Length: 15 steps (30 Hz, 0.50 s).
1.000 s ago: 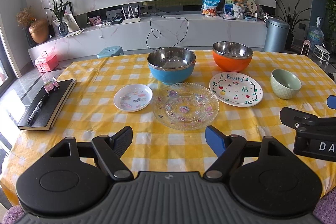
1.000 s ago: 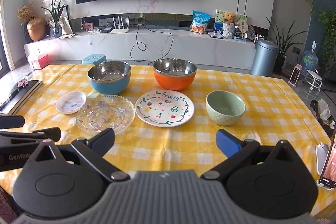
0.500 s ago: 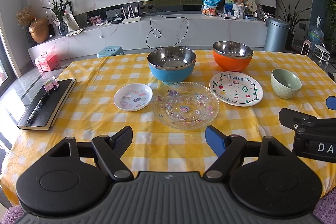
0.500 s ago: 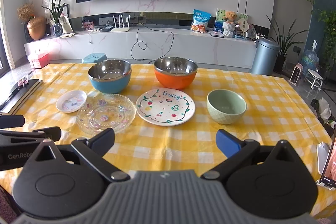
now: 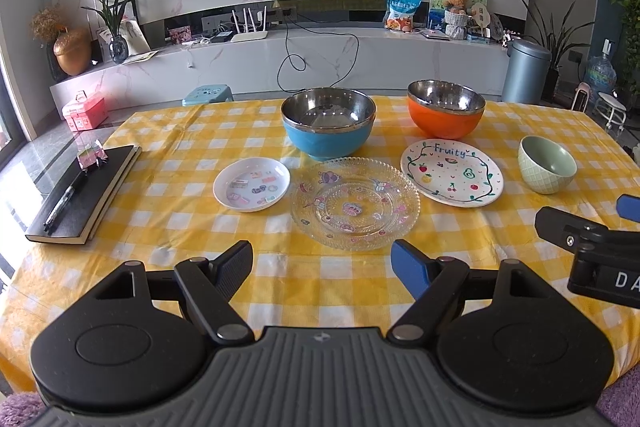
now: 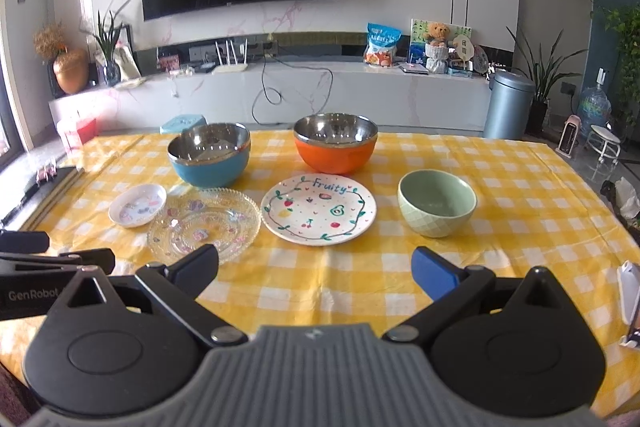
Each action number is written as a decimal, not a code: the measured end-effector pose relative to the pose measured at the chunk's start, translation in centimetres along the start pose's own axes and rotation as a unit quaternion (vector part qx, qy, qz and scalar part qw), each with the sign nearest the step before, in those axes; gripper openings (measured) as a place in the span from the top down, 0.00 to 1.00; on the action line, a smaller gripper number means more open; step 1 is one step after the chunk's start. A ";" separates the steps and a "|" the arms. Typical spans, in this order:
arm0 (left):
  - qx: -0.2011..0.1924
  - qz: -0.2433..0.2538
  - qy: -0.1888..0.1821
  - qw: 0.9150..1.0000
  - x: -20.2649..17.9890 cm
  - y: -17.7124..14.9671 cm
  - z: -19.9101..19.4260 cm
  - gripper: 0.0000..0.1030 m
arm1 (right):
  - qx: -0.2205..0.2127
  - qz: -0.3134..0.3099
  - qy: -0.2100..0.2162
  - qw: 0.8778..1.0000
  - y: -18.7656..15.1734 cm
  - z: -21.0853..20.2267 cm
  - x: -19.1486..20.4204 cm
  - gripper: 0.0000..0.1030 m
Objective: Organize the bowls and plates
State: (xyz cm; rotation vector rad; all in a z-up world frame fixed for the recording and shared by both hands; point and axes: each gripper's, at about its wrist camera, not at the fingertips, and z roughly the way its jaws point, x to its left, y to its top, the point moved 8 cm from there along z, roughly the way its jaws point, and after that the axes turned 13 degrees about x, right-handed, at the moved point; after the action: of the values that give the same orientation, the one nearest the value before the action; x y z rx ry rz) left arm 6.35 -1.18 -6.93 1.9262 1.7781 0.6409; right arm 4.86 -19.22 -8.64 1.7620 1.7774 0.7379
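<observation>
On the yellow checked table (image 5: 168, 187) stand a blue bowl (image 5: 328, 129) and an orange bowl (image 5: 446, 115) at the back, both steel-lined. In front lie a small white sticker plate (image 5: 251, 184), a clear glass plate (image 5: 355, 203) and a white "Fruity" plate (image 5: 452, 172). A green bowl (image 5: 547, 163) sits at the right. My left gripper (image 5: 322, 265) hovers open just short of the glass plate. My right gripper (image 6: 316, 267) is open, near the Fruity plate (image 6: 319, 209) and the green bowl (image 6: 437, 202). Both hold nothing.
A black notebook (image 5: 86, 193) with a pen lies at the table's left edge. A phone-like object (image 6: 630, 291) lies at the right edge. Beyond the table stand a TV bench (image 5: 280, 59), a stool (image 5: 208, 95) and a bin (image 5: 525, 71).
The right wrist view has moved a little closer to the dishes. The left gripper has stayed put. Both grippers remain open.
</observation>
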 end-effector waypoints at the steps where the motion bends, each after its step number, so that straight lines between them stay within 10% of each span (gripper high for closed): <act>1: -0.001 -0.002 -0.008 1.000 -0.1 0.0 0.1 0.11 | -0.003 0.002 0.005 1.000 -0.1 0.2 0.0 0.02; 5: -0.006 -0.009 -0.048 0.999 0.6 0.6 1.4 0.15 | -0.005 -0.011 0.009 1.000 0.2 1.6 -0.2 0.06; 10: 0.004 -0.020 -0.089 0.996 1.4 2.0 3.9 0.46 | -0.022 -0.002 0.050 0.999 1.7 3.8 0.6 0.36; 15: 0.020 -0.052 -0.105 0.993 3.1 3.6 7.5 0.50 | 0.001 0.050 0.110 0.993 3.0 7.6 1.5 0.56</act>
State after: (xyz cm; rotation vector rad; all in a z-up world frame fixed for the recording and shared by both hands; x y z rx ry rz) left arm 13.94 1.57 -10.62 1.8367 1.7561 0.3557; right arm 12.32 -17.57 -11.93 1.8432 1.8398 1.0062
